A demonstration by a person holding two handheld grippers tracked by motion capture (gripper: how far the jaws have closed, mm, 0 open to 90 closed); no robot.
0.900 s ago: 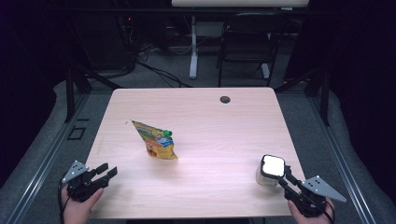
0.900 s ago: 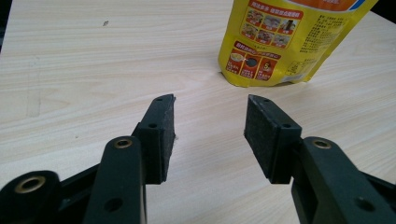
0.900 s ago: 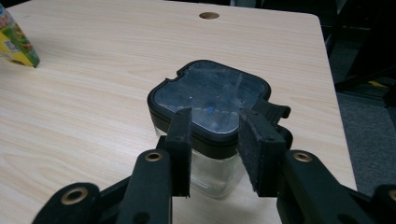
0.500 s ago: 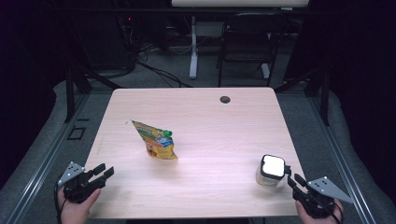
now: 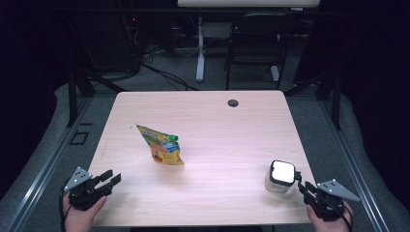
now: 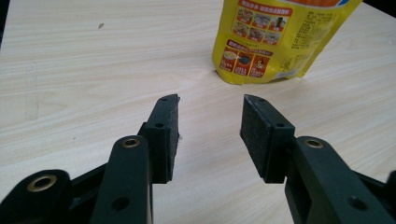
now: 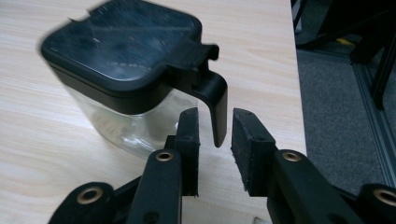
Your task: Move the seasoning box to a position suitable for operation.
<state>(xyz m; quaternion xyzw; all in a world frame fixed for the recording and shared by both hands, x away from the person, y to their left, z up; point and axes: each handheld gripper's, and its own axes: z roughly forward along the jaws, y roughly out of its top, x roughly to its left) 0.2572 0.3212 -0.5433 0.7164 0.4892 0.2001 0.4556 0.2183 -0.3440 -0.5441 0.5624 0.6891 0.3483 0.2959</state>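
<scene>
Black handle [image 7: 212,100] of the lidded glass jar [image 7: 133,79] is lying between the right gripper [image 7: 215,140]'s parted, empty jaws at the tabletop [image 5: 212,125]'s near right corner; left gripper [image 6: 210,126] is gaping empty.

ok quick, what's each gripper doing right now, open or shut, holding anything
Left gripper: open, holding nothing, short of the yellow pouch.
Right gripper: open, jaws either side of the jar's black handle, not clamped on it.
</scene>
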